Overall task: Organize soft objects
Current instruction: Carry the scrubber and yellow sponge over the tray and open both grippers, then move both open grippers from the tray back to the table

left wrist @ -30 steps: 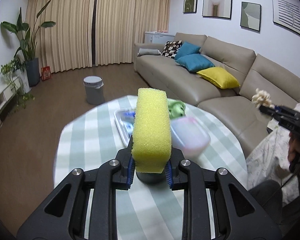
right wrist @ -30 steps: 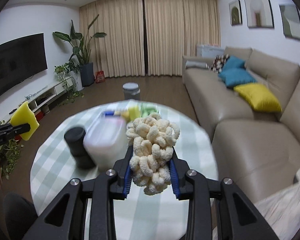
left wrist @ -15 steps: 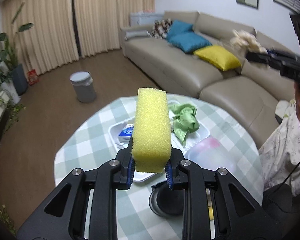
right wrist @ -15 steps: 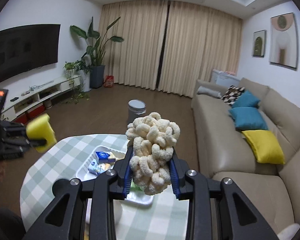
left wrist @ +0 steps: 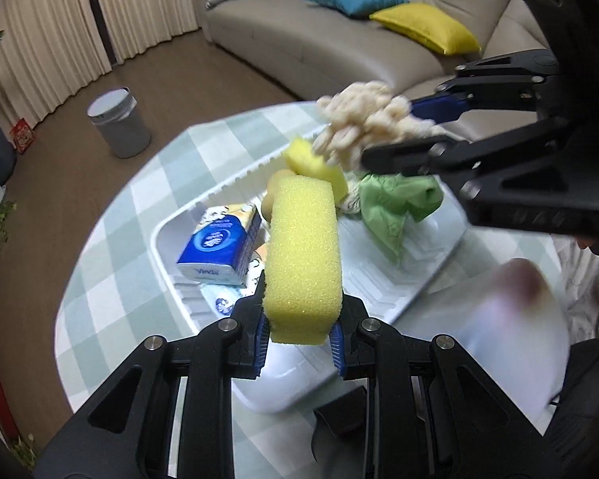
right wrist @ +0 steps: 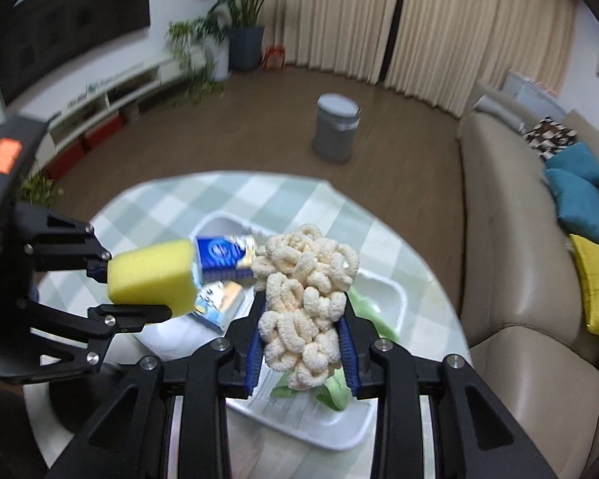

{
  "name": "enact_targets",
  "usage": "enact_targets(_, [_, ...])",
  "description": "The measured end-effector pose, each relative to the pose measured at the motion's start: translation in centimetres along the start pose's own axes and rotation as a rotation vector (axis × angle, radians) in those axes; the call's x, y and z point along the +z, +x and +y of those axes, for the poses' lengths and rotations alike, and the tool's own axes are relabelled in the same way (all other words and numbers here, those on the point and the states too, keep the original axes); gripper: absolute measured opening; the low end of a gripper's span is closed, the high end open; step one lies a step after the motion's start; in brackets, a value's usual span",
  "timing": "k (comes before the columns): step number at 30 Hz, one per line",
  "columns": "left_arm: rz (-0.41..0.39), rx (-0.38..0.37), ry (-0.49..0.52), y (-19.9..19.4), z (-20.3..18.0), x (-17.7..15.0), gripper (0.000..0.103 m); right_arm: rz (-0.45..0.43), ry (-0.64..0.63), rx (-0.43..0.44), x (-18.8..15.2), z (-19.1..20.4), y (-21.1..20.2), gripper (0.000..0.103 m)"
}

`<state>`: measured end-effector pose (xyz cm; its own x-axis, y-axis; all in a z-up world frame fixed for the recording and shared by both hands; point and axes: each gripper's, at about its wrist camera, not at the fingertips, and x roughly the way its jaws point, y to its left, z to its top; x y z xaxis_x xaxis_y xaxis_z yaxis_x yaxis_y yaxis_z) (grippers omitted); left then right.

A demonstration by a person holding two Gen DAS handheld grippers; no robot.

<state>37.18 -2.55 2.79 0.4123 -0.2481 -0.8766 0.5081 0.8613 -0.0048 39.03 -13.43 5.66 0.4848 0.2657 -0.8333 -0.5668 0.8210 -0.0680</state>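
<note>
Your left tongs (left wrist: 299, 353) are clamping the yellow rectangular foam sponge (left wrist: 302, 255) upright above the white plastic tray (left wrist: 383, 279) on the round green-checked table (left wrist: 112, 247). Your right tongs (right wrist: 302, 355) are gripping the cream chenille noodle cloth (right wrist: 305, 291) over the same tray. In the tray are lying a crumpled green cloth (left wrist: 395, 203), a second yellow sponge (left wrist: 313, 161) and blue tissue packs (left wrist: 221, 247).
</note>
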Motion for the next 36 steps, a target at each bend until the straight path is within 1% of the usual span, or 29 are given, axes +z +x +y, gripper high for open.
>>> enact_targets(2, [0.018,-0.009,0.0,1.1,0.2,0.1,0.023,0.037,-0.016,0.015,-0.2,0.1,2.2,0.035])
enact_targets(9, [0.068,-0.023,0.028,3.3,-0.1,0.3,0.023,0.116,-0.055,0.035,-1.9,0.9,5.7,0.035])
enact_targets(13, [0.085,-0.009,0.02,4.2,0.0,0.2,0.023,0.137,-0.05,0.039,-2.4,0.6,6.8,0.036])
enact_targets(17, [0.076,-0.001,0.008,4.3,0.1,0.5,0.025,0.14,-0.051,0.043,-2.7,0.7,7.4,0.038])
enact_targets(18, [0.071,0.004,0.005,4.3,0.2,0.5,0.03,0.14,-0.05,0.047,-2.8,0.7,7.5,0.04])
enact_targets(19, [0.066,0.003,-0.001,4.1,0.2,0.5,0.041,0.141,-0.049,0.047,-2.8,0.8,7.7,0.04])
enact_targets(21, [0.051,0.004,-0.002,3.9,0.3,0.5,0.053,0.137,-0.041,0.05,-2.9,0.7,7.6,0.044])
enact_targets(22, [0.044,0.005,-0.002,3.7,0.3,0.5,0.057,0.133,-0.036,0.053,-2.9,0.7,7.5,0.045])
enact_targets(24, [0.033,0.005,-0.005,3.4,0.5,0.6,0.06,0.124,-0.025,0.054,-2.9,0.5,7.2,0.058])
enact_targets(25, [0.023,0.007,-0.007,3.2,0.5,0.7,0.064,0.117,-0.022,0.054,-2.9,0.5,7.0,0.06])
enact_targets(28, [-0.01,0.006,-0.02,2.2,0.9,0.9,0.07,0.099,-0.013,0.052,-2.8,0.4,6.5,0.066])
enact_targets(29, [-0.022,0.003,-0.027,1.8,1.0,0.9,0.072,0.088,-0.009,0.051,-2.7,0.4,6.1,0.072])
enact_targets(30, [-0.032,0.004,-0.031,1.5,1.1,1.0,0.077,0.079,-0.007,0.05,-2.6,0.4,5.9,0.076])
enact_targets(31, [-0.049,0.01,-0.037,1.0,1.3,1.0,0.084,0.067,-0.006,0.046,-2.6,0.4,5.5,0.078])
enact_targets(32, [-0.057,0.014,-0.043,0.8,1.5,1.0,0.089,0.054,-0.007,0.044,-2.5,0.4,5.1,0.08])
enact_targets(33, [-0.067,0.016,-0.054,0.5,1.7,0.9,0.098,0.044,-0.005,0.04,-2.4,0.3,4.7,0.083])
enact_targets(34, [-0.082,0.014,-0.067,0.0,1.9,0.9,0.101,0.037,-0.003,0.036,-2.4,0.2,4.4,0.085])
enact_targets(36, [-0.111,0.015,-0.093,-0.9,2.2,0.8,0.101,0.015,0.004,0.029,-2.3,0.0,3.6,0.094])
